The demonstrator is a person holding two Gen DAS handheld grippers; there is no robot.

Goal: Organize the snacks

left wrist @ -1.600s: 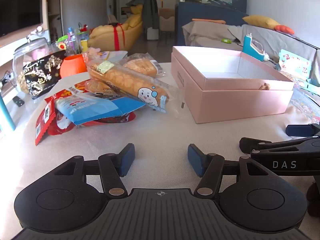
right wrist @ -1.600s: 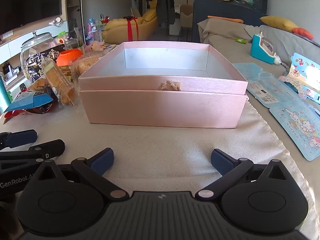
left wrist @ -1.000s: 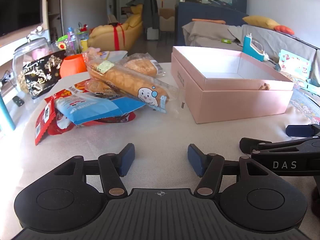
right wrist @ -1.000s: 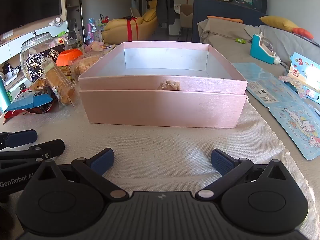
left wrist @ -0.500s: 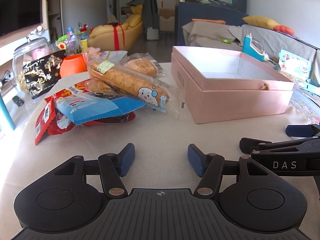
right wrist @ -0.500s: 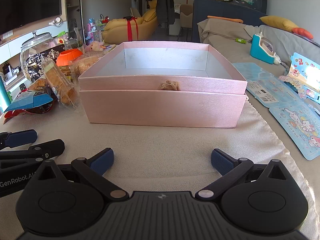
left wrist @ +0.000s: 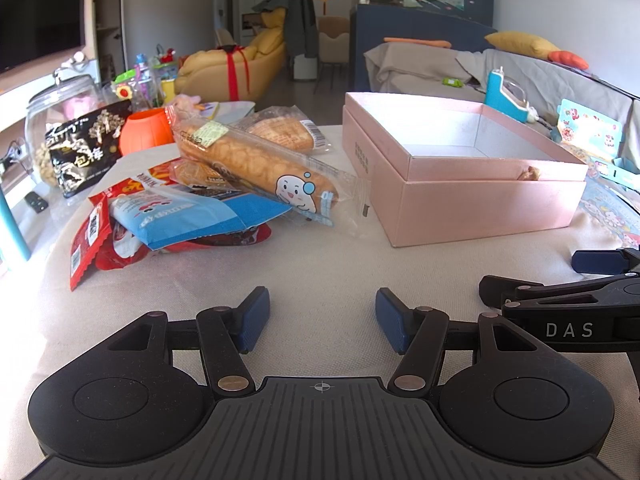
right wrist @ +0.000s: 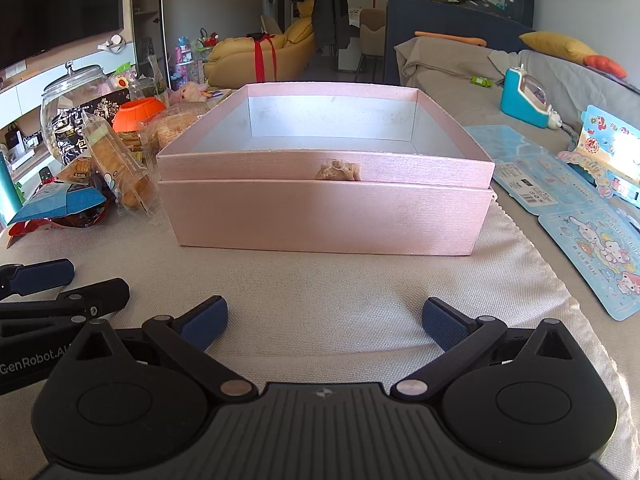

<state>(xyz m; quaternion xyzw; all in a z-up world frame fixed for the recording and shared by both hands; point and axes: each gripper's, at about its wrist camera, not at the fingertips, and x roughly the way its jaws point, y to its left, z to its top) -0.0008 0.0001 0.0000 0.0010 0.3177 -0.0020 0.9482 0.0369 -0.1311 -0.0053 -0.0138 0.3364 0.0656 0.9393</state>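
Left wrist view: the left gripper (left wrist: 322, 320) is held wide open over the beige cloth (left wrist: 312, 272), and nothing is gripped. At 11 o'clock a snack pile (left wrist: 208, 200) is seen, with a long bread packet (left wrist: 256, 164) on top. In the right wrist view the right gripper (right wrist: 325, 322) is also spread open and empty. At 12 o'clock the open pink box (right wrist: 324, 216) is placed.

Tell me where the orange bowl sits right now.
Left wrist view, upper left: the orange bowl stands behind the snack pile, between the black snack bag and the long bread packet.
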